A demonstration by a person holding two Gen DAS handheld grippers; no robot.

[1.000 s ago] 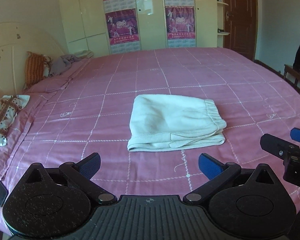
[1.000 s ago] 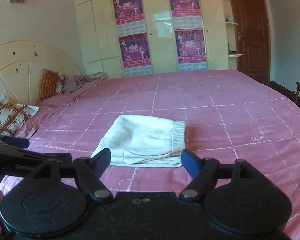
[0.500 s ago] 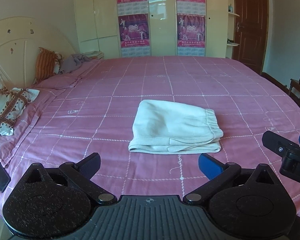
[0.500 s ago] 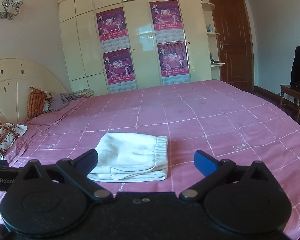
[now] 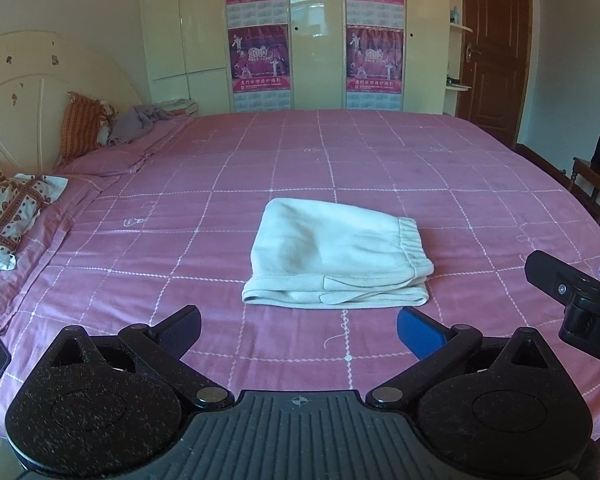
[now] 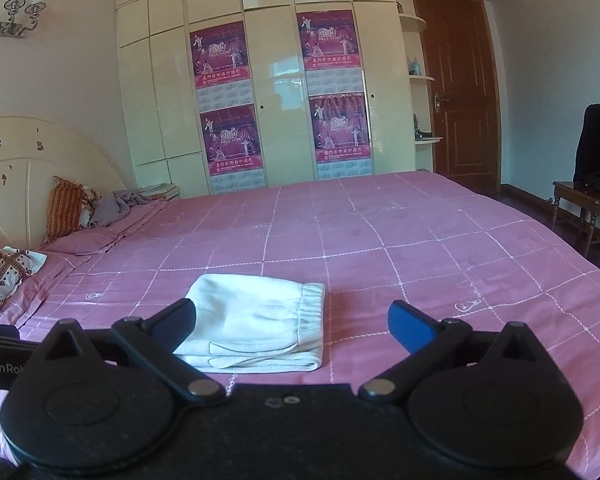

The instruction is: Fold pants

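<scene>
Both grippers, left gripper (image 5: pixel 298 326) and right gripper (image 6: pixel 290 320), have backed off higher since a second ago, spread wide and empty, one folded white pants (image 5: pixel 336 264) mid-bed on the pink bedspread (image 5: pixel 460 184).

Home bedroom: pink-sheeted bed (image 5: pixel 380 168), headboard (image 6: pixel 28 168), pillows (image 5: pixel 16 204), wardrobe (image 6: pixel 276 92).
</scene>
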